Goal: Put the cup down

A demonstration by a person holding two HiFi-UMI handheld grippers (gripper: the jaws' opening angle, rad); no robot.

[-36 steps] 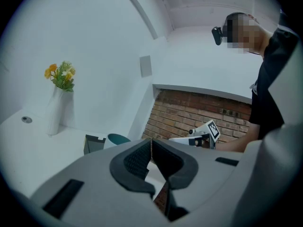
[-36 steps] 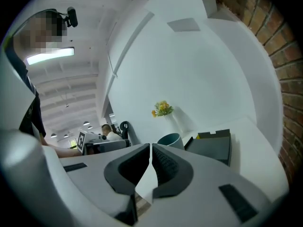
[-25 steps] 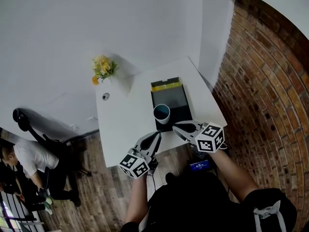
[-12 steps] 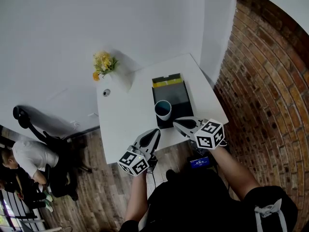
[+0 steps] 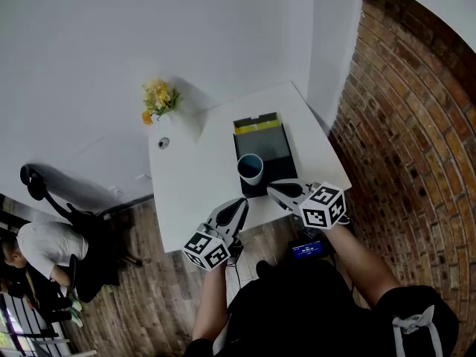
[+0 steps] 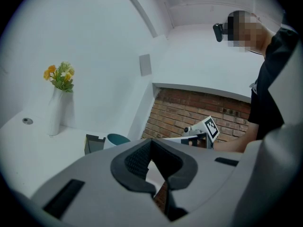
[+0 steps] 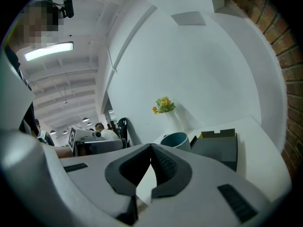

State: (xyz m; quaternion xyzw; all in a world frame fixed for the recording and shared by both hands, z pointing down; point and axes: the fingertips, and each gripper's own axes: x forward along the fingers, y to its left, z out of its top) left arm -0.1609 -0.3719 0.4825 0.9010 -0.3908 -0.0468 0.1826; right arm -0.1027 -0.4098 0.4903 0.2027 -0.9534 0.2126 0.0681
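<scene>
Cup point(image 5: 250, 168) stands at a dark tray point(image 5: 277, 153) just ahead of our left hand-held gripper point(image 5: 241, 202) and right hand-held gripper point(image 5: 272, 190), both clenched empty.

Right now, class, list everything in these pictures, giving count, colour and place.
table: one, white, against the white wall
cup: one, teal inside, at the tray's near left corner
tray: one, black, on the table's right half
yellow piece: one, at the tray's far end
vase of flowers: one, white with yellow blooms, table's far left
disc: one, grey, near the vase
office chair: one, black, left floor
seated person: one, white top, lower left
left gripper: one, grey, shut, empty, table's near edge
right gripper: one, grey, shut, empty, by the tray's near end
</scene>
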